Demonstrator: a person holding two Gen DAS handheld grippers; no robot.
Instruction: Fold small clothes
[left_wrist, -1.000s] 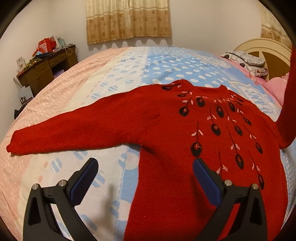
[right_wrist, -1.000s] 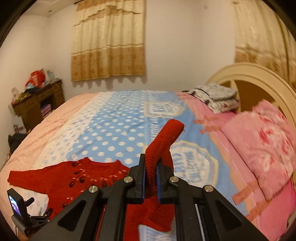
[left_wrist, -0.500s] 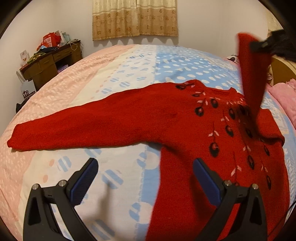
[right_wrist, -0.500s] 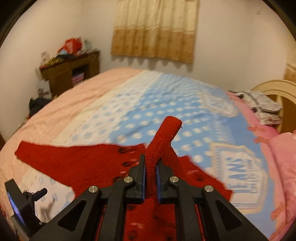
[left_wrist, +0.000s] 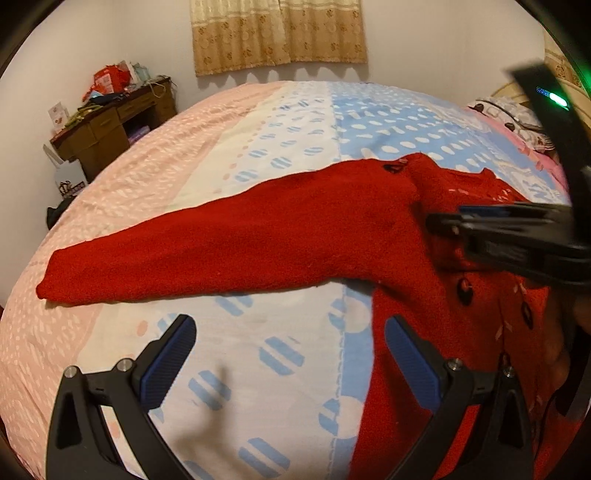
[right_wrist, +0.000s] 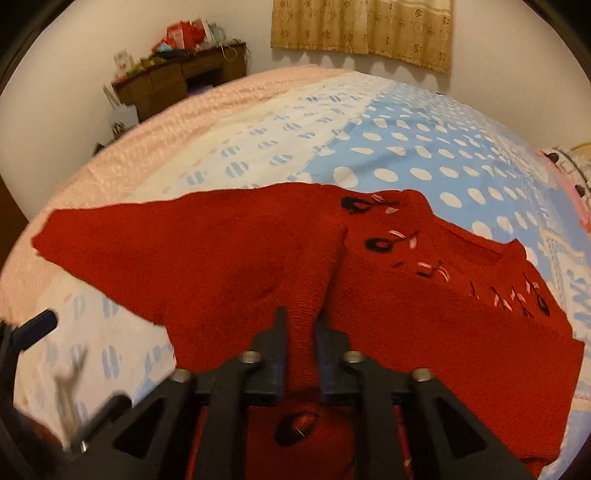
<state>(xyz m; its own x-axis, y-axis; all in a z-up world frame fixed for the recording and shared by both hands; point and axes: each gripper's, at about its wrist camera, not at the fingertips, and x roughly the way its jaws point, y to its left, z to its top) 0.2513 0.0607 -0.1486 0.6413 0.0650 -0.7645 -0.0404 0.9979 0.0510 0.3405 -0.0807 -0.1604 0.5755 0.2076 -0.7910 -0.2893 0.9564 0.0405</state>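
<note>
A red knit sweater (left_wrist: 332, 229) with black and pink embroidery lies flat on the bed; it also shows in the right wrist view (right_wrist: 424, 302). Its left sleeve (left_wrist: 166, 254) stretches out to the left. My right gripper (right_wrist: 299, 325) is shut on the end of the right sleeve (right_wrist: 306, 314), which is folded across the sweater's chest. The right gripper also shows in the left wrist view (left_wrist: 439, 223), low over the chest. My left gripper (left_wrist: 288, 354) is open and empty, hovering over the bedspread just below the left sleeve and beside the sweater's left side.
The bedspread (left_wrist: 258, 122) is pink, white and blue with dots. A cluttered wooden desk (left_wrist: 110, 125) stands at the far left by the wall. Pink pillows and folded laundry (left_wrist: 517, 118) lie at the far right near the headboard.
My right gripper has carried the right sleeve from high in the air down and left across the sweater's chest. My left gripper has shifted left, off the sweater's body.
</note>
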